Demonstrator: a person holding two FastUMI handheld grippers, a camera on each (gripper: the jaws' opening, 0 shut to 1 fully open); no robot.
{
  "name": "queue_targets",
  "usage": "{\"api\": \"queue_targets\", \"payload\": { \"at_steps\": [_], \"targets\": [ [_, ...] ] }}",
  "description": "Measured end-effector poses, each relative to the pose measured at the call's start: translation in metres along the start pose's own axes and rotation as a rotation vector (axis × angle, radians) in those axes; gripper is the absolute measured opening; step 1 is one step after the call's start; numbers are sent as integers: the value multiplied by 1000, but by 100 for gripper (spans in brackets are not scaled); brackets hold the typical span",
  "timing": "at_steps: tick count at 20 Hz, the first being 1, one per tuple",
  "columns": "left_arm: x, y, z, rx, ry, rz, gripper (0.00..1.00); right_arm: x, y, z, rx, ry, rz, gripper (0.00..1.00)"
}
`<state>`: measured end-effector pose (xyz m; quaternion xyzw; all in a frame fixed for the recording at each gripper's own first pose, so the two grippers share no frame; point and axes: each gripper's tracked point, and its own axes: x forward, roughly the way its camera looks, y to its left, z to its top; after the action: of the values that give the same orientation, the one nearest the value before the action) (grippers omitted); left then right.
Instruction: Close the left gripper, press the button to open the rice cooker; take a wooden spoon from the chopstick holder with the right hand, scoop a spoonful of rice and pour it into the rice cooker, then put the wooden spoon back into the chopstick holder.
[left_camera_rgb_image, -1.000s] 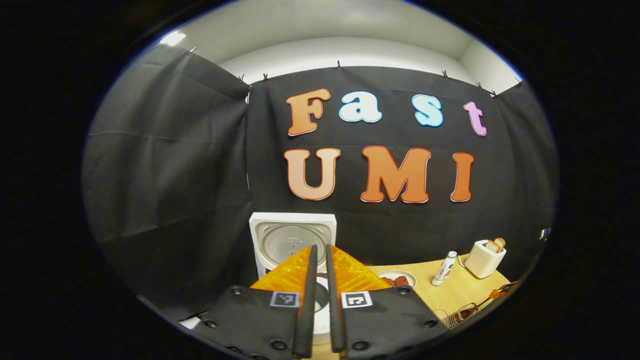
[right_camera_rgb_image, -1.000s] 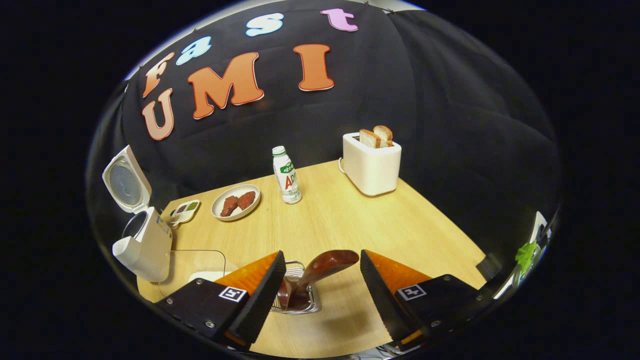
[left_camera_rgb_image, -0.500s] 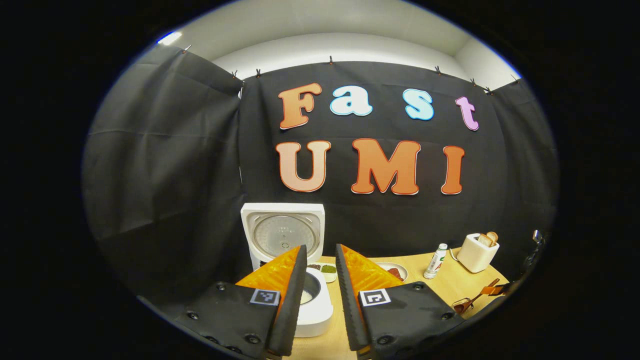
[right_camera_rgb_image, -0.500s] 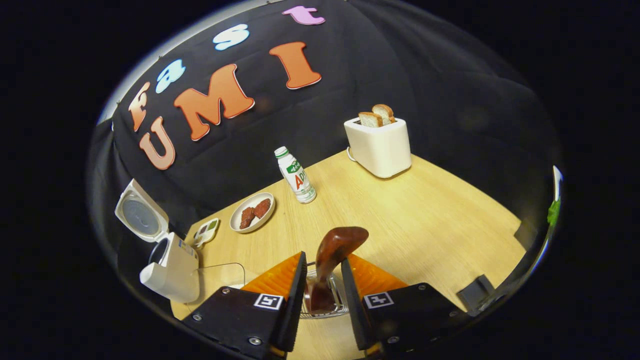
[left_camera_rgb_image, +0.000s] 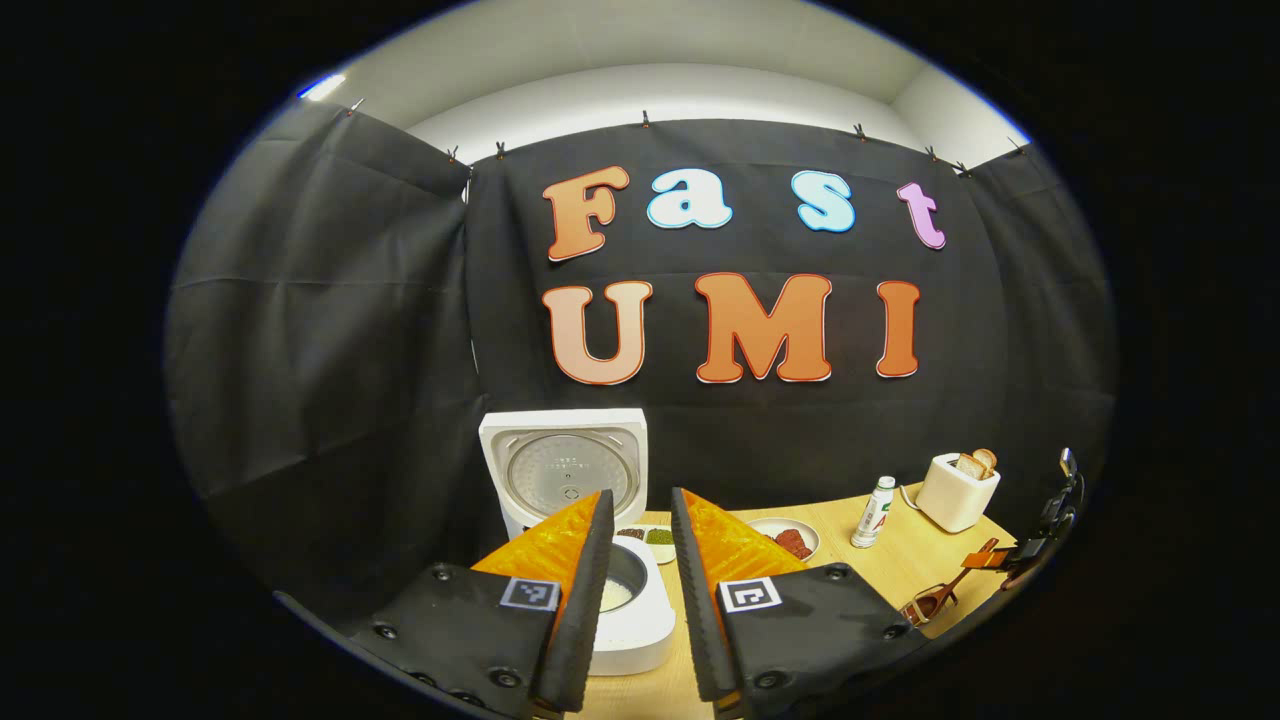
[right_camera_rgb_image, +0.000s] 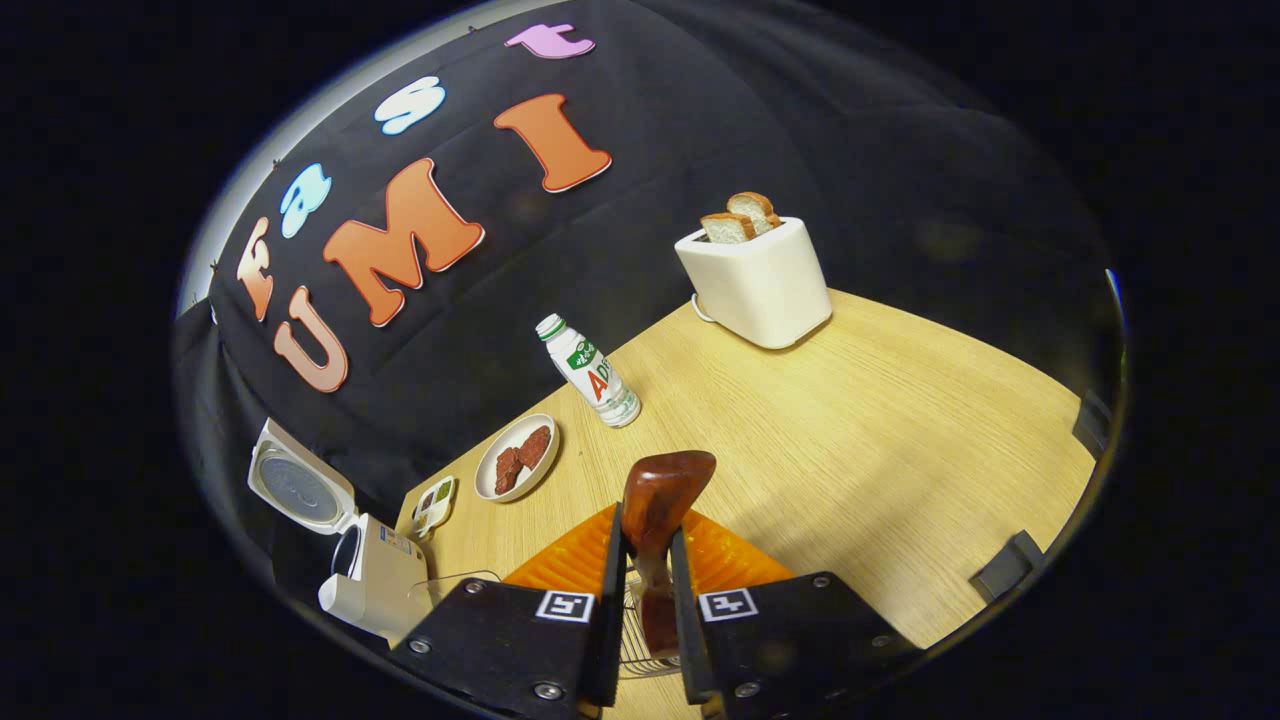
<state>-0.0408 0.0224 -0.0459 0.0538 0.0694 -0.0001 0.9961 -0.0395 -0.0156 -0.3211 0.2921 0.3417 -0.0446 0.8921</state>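
So it's a booth with black cloth walls and a light wooden counter (right_camera_rgb_image: 850, 420). Biggest thing on it is the white rice cooker (left_camera_rgb_image: 625, 610) at the far left, lid (left_camera_rgb_image: 563, 468) flipped up against the back wall, pot open with something pale in the bottom. At the far right there's a white toaster (right_camera_rgb_image: 757, 285) with two bread slices sticking out. Between those two, along the back, are a small white bottle (right_camera_rgb_image: 590, 372), a plate (right_camera_rgb_image: 516, 457) with reddish-brown pieces on it, and a little divided dish (right_camera_rgb_image: 434, 502) just beside the cooker.

The left claw (left_camera_rgb_image: 638, 520) hangs in front of the cooker, fingers a modest gap apart, nothing in them. The right claw (right_camera_rgb_image: 645, 560) is pinched tight on the handle of the wooden spoon (right_camera_rgb_image: 660, 500), which stands up out of the wire chopstick holder (right_camera_rgb_image: 634, 645) on the near part of the counter.
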Motion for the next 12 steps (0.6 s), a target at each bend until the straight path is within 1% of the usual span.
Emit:
{"api": "queue_targets", "payload": {
  "at_steps": [1, 3, 5, 7, 8, 10, 11, 12],
  "targets": [
    [1, 1, -1, -2, 1, -1, 44, -6, 0, 1, -3, -7, -15, 20],
    [2, 7, -4, -2, 5, 0, 44, -17, 5, 5, -17, -26, -27, 18],
    [5, 12, -8, -8, 10, 3, 44, -30, 14, 18, -34, -73, -37, 14],
    [6, 18, -6, -33, 0, 1, 45, -44, 26, 33, -70, -115, -42, 14],
    [6, 19, -5, -45, -8, 0, 56, -52, 34, 42, -90, -140, -45, 14],
    [7, 30, -6, -53, -18, 8, 67, -67, 53, 57, -127, -184, -34, 14],
    [8, 34, -7, -52, -23, 13, 73, -74, 67, 63, -139, -203, -16, 10],
    [9, 39, -8, -52, -23, 17, 78, -81, 84, 69, -154, -216, 12, 14]
  ]
}}
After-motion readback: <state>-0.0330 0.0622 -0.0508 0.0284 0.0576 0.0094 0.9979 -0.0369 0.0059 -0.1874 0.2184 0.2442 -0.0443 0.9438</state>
